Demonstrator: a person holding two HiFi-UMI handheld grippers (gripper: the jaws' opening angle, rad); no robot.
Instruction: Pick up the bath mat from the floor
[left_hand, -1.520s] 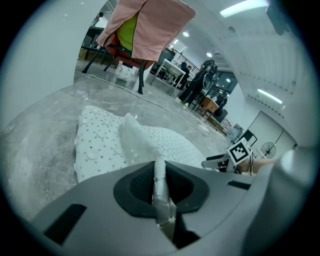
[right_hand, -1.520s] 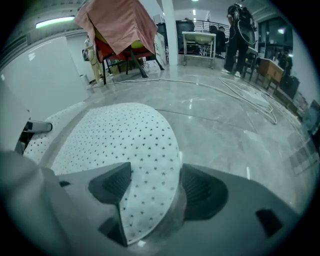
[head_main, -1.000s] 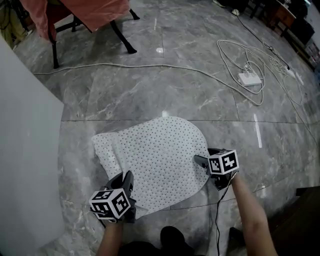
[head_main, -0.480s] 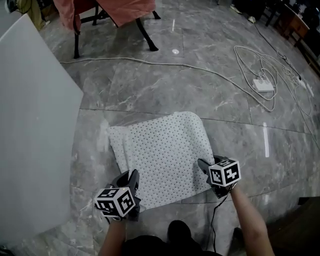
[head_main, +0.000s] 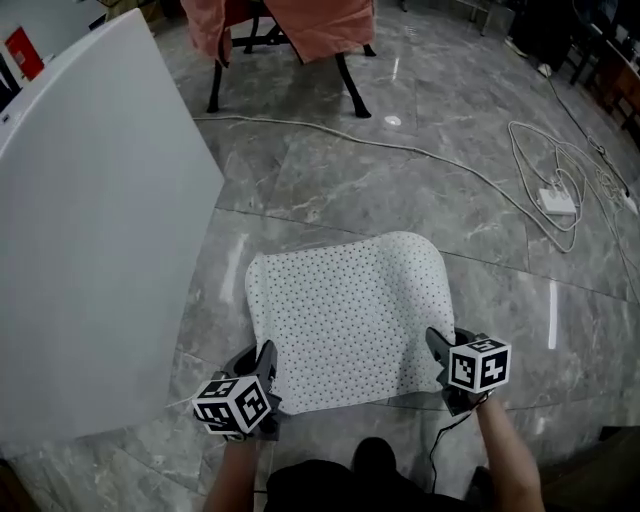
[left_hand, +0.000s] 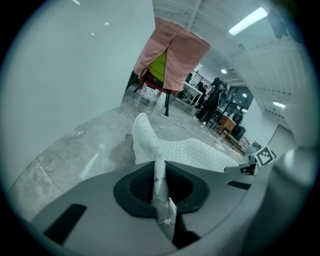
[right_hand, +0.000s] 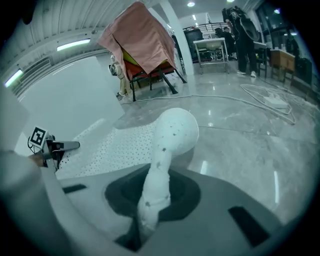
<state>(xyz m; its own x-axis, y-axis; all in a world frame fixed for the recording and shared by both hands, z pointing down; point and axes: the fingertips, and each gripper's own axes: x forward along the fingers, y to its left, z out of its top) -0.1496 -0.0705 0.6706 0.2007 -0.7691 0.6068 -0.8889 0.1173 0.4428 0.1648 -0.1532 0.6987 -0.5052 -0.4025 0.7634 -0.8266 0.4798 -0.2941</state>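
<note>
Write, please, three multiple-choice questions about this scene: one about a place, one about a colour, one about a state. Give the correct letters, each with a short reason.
1. In the head view, on which side of the bath mat does the big white panel stand?
A) right
B) left
C) on top of it

2. What colour is the cloth hanging at the top of the head view?
A) blue
B) brown
C) pink

3. In what state is the left hand-held gripper?
A) shut on the mat's edge
B) open and empty
C) lying on the floor

Answers:
1 B: the panel fills that view's left side.
2 C: the cloth shows pink in every view.
3 A: the left gripper view shows the mat's edge pinched between the jaws.
</note>
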